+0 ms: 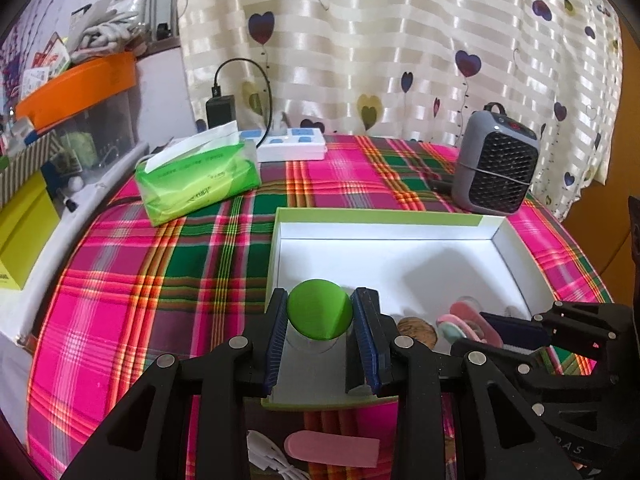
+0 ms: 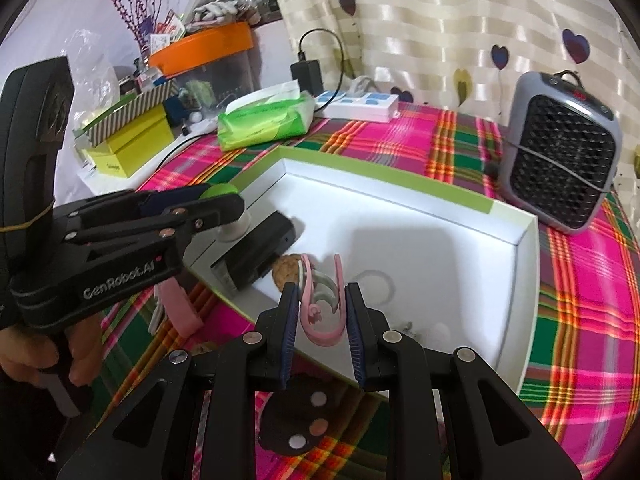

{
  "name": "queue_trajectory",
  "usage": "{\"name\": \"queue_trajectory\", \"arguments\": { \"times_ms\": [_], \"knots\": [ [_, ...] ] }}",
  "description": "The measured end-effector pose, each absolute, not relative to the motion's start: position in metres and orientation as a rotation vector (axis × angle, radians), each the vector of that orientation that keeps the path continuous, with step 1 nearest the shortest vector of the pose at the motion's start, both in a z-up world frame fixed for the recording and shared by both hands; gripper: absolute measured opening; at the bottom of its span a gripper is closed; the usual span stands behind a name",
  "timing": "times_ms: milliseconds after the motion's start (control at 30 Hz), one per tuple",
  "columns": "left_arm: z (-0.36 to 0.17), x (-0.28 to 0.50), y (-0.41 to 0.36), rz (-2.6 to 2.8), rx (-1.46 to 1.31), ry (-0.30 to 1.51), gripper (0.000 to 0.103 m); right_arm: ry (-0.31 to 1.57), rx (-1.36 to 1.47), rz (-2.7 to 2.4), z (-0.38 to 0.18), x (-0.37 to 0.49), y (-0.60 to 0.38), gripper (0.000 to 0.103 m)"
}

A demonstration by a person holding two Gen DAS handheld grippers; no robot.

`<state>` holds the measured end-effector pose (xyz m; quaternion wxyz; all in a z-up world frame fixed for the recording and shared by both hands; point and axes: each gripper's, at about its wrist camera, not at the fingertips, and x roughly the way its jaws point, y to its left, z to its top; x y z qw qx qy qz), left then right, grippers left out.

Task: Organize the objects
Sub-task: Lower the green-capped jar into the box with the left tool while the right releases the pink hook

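Two black fingers with blue pads on the left gripper (image 1: 320,316) squeeze a bottle with a round green cap (image 1: 319,309). It is held over the near left corner of a white box (image 1: 380,236) with a green rim. From the right camera, the bottle's pale body (image 2: 236,227) pokes out past the fingers, up off the box floor.

The right gripper (image 2: 322,312) pinches a bunch of pink curved clips (image 2: 320,304) between its pads. The clips hang over the near edge of the box. Beside them in the box lie a brown round cookie-like thing (image 2: 286,270) and a black block (image 2: 256,256). A clear ring (image 2: 374,286) lies on the box floor too.

The box sits on a bright pink and green checked cloth (image 1: 160,280). A flat pink strip (image 1: 332,448) lies on the cloth near the left gripper. At the back are a green tissue pack (image 1: 196,180), a white power strip (image 1: 292,146) and a small grey heater (image 1: 496,166). A striped curtain with hearts (image 1: 380,40) hangs behind.
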<state>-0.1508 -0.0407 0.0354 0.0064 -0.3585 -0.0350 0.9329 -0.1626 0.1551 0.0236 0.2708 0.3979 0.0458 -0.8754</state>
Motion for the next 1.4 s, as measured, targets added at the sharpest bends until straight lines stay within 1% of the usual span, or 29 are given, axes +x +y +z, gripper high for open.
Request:
{"name": "queue_trajectory", "arguments": {
  "times_ms": [300,733,767,900,1167,1400],
  "knots": [
    [0.025,-0.158,-0.043,2.901,-1.173,-0.125,0.03,0.122,1.112,-2.396,0.018,-0.17,0.161,0.025],
    [0.019,-0.161,-0.037,2.845,-1.166,-0.134,0.031,0.098,1.134,-2.428,0.015,-0.173,0.165,0.025],
    [0.019,-0.161,-0.037,2.84,-1.162,-0.133,0.031,0.1,1.133,-2.432,0.016,-0.173,0.166,0.025],
    [0.019,-0.161,-0.036,2.835,-1.162,-0.14,0.031,0.101,1.111,-2.442,0.019,-0.169,0.167,0.035],
    [0.02,-0.159,-0.039,2.84,-1.157,-0.174,0.031,0.109,1.057,-2.46,0.027,-0.158,0.166,0.036],
    [0.028,-0.152,-0.042,2.859,-1.119,-0.184,0.031,0.063,1.031,-2.485,0.033,-0.15,0.174,0.036]
  ]
}}
